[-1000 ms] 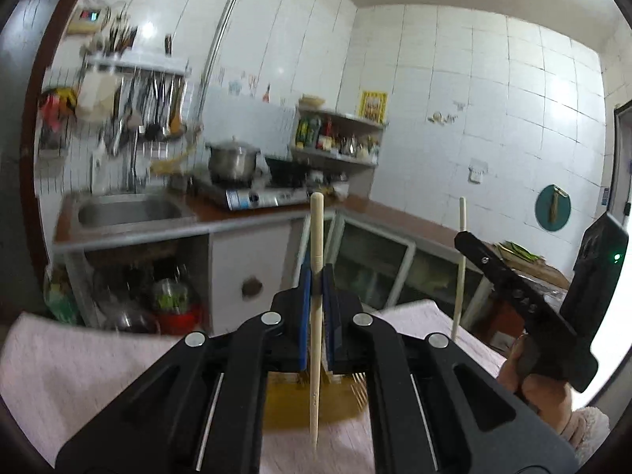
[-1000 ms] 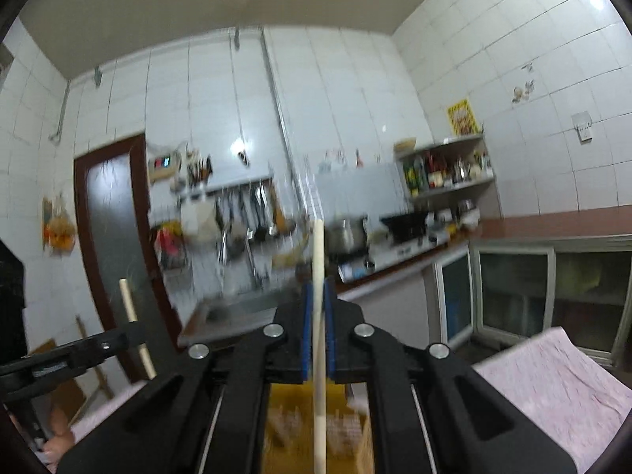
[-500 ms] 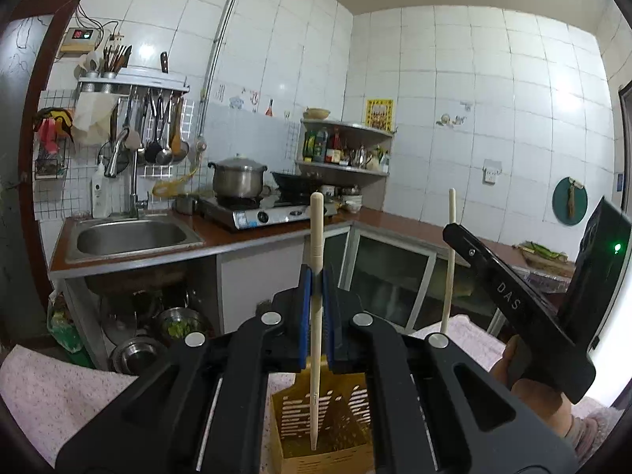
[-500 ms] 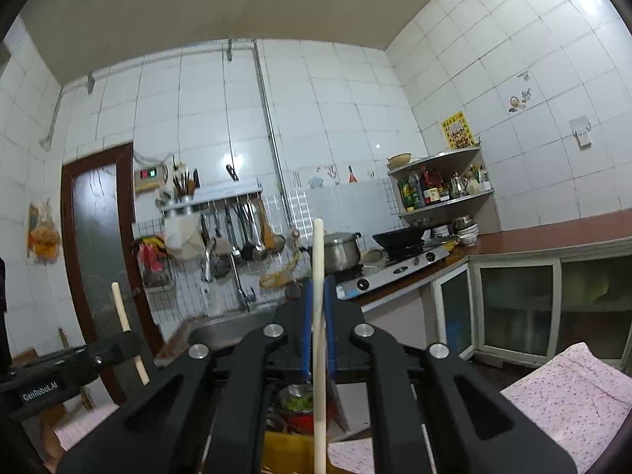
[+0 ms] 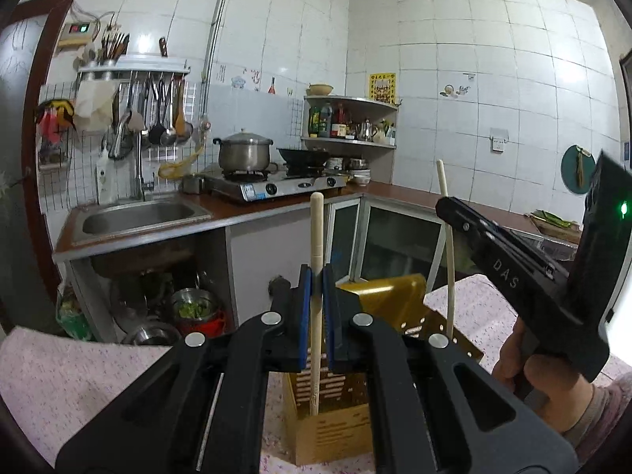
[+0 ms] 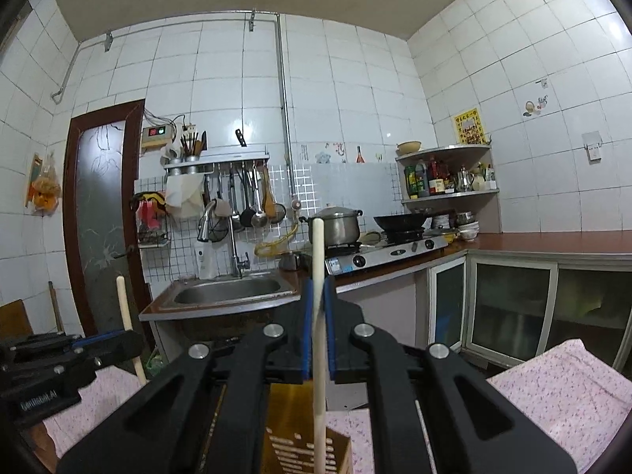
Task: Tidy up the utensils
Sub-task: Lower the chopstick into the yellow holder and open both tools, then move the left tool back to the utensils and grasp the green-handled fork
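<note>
I have one wooden chopstick in each pair of tongs: the left tongs (image 5: 316,276) are clamped on the left chopstick (image 5: 316,245), the right tongs (image 6: 318,288) on the right chopstick (image 6: 319,316), both sticks upright. The yellow slotted utensil holder (image 5: 379,292) stands on the pink-clothed worktop (image 5: 71,371) straight below them, and the left stick's lower end already looks to be inside its mouth. To do this well I would sink both sticks straight down, keep each vertical so the tip clears the holder's rim, and part the pads only once the tip is deep enough that the stick cannot tip out. The two tongs are close together; I would stagger the releases.
</note>
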Motion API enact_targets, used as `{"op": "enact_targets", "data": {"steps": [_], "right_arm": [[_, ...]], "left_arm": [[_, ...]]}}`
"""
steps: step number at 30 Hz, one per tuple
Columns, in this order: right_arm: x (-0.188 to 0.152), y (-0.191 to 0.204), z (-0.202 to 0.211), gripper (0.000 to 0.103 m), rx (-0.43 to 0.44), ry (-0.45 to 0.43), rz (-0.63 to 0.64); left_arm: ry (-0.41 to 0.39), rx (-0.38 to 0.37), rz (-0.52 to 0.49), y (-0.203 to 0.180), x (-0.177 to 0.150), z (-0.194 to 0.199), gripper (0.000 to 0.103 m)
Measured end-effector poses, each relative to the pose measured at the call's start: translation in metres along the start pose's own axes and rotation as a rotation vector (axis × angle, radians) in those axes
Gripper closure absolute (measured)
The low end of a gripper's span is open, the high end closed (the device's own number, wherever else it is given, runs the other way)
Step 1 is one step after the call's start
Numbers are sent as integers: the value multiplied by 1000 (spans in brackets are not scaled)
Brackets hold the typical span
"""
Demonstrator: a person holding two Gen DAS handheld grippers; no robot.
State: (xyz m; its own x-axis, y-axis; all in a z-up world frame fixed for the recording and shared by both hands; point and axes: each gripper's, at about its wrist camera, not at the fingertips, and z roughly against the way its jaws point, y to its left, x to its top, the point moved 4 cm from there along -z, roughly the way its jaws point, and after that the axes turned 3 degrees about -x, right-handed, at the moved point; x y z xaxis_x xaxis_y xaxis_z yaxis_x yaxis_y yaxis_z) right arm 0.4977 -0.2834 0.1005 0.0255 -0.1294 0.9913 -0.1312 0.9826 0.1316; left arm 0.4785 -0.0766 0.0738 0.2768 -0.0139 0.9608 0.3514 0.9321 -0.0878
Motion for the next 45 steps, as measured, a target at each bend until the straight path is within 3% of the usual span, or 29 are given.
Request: {"op": "enact_targets", "data": {"steps": [9, 11, 13, 14, 15, 18, 24, 33, 45], "right_arm": [[-28, -11, 7, 96, -13, 137, -18], [-29, -13, 13, 91, -15, 184, -33], [-28, -14, 21, 67, -16, 198, -38], [-26, -14, 31, 55, -23, 192, -33], [-24, -13, 38, 54, -29, 193, -20], [-22, -12, 60, 54, -49, 229, -1], [-38, -10, 116, 53, -115, 346, 36], [-85, 1, 184, 51, -166, 504, 39], [-147, 8, 220, 51, -170, 696, -45]], "left_arm": [[56, 17, 18, 5, -14, 3, 98], [71, 15, 35, 8, -15, 10, 91], [82, 14, 56, 10, -15, 21, 66], [80, 15, 64, 11, -15, 28, 60], [77, 19, 71, 11, -15, 33, 50], [85, 40, 93, 17, -15, 60, 39], [99, 107, 92, 27, -28, 120, 6], [237, 145, 144, 27, -81, 174, 5], [462, 134, 270, 36, -160, 184, 5]]}}
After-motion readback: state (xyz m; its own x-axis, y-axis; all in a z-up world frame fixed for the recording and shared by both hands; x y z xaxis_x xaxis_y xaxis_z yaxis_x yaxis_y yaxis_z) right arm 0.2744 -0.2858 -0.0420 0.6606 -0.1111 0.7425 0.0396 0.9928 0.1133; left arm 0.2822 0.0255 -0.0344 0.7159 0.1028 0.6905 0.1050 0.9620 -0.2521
